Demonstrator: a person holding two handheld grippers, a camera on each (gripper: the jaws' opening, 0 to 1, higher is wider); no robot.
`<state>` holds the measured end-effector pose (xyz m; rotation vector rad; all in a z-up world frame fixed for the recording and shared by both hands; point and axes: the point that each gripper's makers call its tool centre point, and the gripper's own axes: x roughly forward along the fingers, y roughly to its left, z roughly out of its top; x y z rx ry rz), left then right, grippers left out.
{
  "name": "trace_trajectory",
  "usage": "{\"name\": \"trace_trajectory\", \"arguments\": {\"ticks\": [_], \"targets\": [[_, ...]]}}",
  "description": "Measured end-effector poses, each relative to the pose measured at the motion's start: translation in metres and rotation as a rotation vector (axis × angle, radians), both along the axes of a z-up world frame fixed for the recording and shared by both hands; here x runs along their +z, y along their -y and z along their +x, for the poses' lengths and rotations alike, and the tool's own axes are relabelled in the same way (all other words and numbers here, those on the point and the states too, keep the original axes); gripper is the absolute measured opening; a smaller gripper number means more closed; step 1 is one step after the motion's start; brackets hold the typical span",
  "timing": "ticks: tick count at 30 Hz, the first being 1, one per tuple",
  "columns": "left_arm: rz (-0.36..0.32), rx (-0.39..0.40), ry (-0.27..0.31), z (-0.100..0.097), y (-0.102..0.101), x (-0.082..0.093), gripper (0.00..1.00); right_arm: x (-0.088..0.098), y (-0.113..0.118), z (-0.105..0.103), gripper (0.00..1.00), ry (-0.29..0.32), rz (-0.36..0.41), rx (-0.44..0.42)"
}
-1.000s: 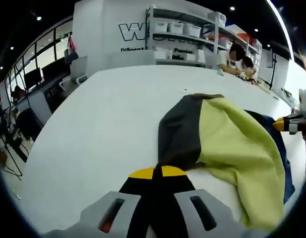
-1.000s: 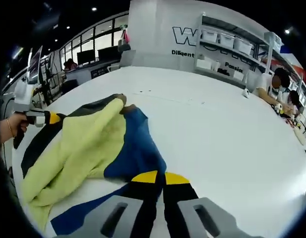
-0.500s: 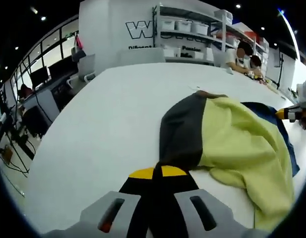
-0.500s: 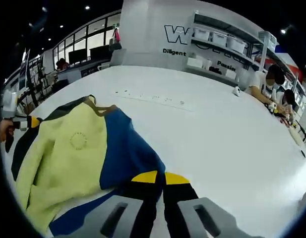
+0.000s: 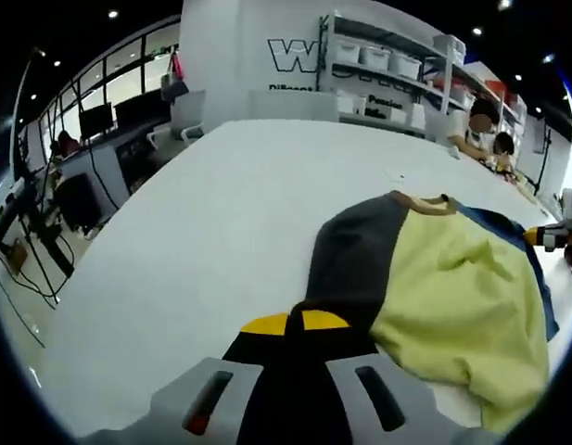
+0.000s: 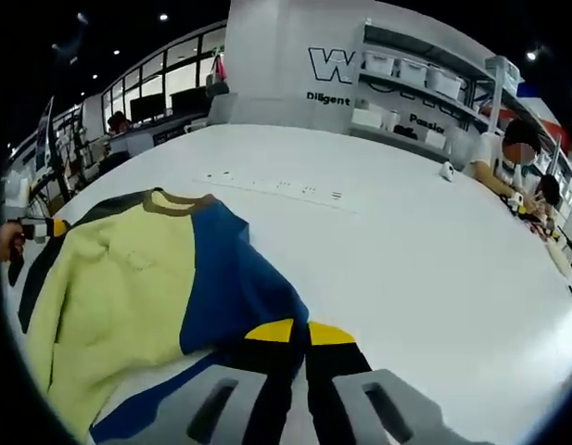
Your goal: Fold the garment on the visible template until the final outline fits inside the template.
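Left gripper view: left gripper [image 5: 296, 326] and right gripper [image 6: 298, 334] each clamp the garment [image 5: 425, 278], collar pointing away

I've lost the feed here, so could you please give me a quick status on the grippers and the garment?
Left gripper shut on garment's dark side. Right gripper shut on its blue side. Garment spread on white table, not yet folded. Nothing in the way.

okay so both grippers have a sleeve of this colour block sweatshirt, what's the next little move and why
Probably lower both hands and lay the yellow, grey and blue sweatshirt flat on the white table. The left gripper is shut on the grey sleeve, the right gripper on the blue sleeve, and the yellow body looks spread but rumpled.
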<state>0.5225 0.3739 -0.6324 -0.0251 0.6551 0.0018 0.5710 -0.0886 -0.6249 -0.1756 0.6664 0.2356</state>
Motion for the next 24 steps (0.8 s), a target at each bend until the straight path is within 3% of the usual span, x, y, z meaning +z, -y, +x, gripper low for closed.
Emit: {"name": "trace_trajectory", "arguments": {"ticks": [5, 9, 12, 17, 21, 24], "targets": [[0.016, -0.009, -0.004, -0.001, 0.001, 0.000, 0.03, 0.001, 0.000, 0.002, 0.00, 0.006, 0.027, -0.015], [-0.006, -0.018, 0.005, -0.006, 0.004, 0.004, 0.14, 0.004, 0.003, 0.002, 0.06, 0.015, 0.036, -0.032], [-0.065, -0.041, 0.045, -0.011, 0.016, 0.012, 0.21, 0.017, -0.001, 0.000, 0.22, 0.047, 0.076, -0.043], [-0.063, -0.108, 0.060, -0.018, 0.038, 0.014, 0.42, 0.031, -0.016, -0.006, 0.54, 0.089, 0.145, -0.030], [-0.068, -0.141, 0.065, -0.023, 0.050, 0.019, 0.59, 0.037, -0.028, -0.014, 0.66, 0.092, 0.175, -0.004], [-0.131, -0.170, 0.066, -0.027, 0.064, 0.022, 0.75, 0.041, -0.042, -0.021, 0.76, 0.095, 0.232, 0.020]]}}
